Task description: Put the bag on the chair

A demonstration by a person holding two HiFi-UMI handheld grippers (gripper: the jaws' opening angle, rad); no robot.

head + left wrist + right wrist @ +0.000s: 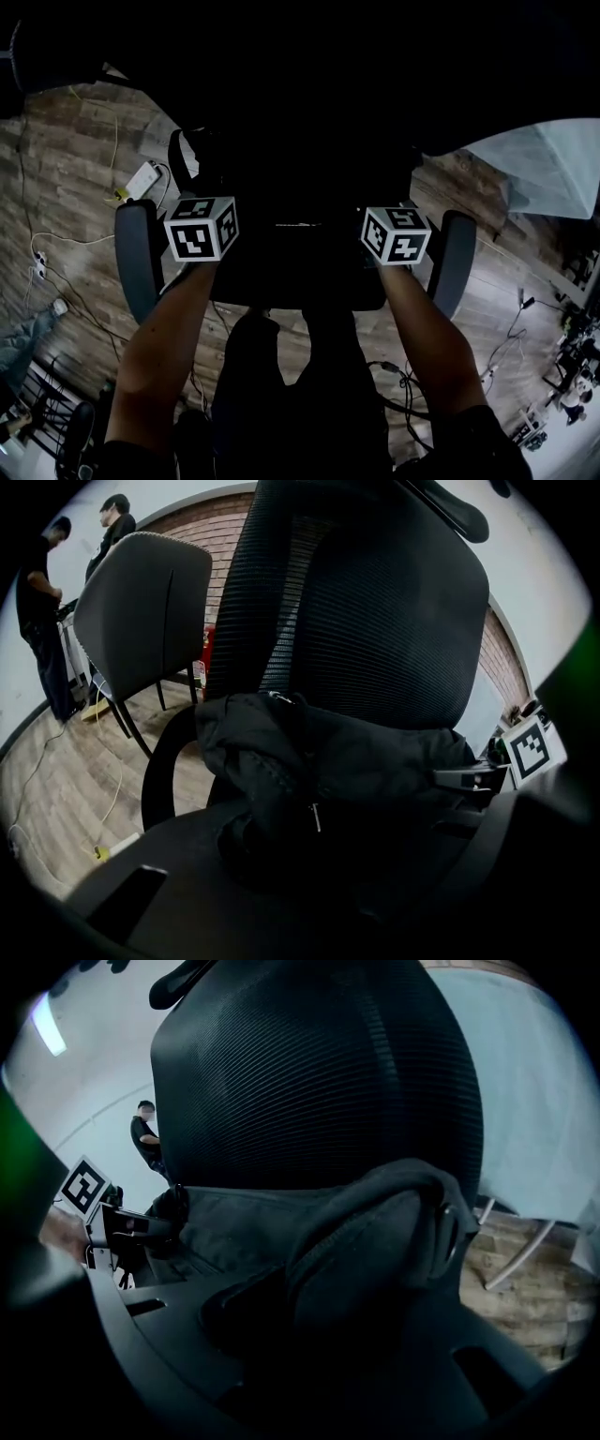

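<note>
The black bag (328, 761) sits slumped on the seat of a black office chair, against its mesh backrest (375, 602). My left gripper (309, 874) has the bag's left side bunched between its jaws. My right gripper (281, 1335) has the fold at the bag's (375, 1232) right side between its jaws. From the head view it is very dark. Both marker cubes (202, 228) (396, 234) hover over the seat between the grey armrests (138, 258) (455, 262). Each gripper view shows the other gripper's tips at the bag's far side.
A grey shell chair (141, 602) stands left of the office chair, with two people (42, 592) beyond it. Cables and a white power strip (142, 178) lie on the wooden floor. A pale table top (553, 159) is at the right.
</note>
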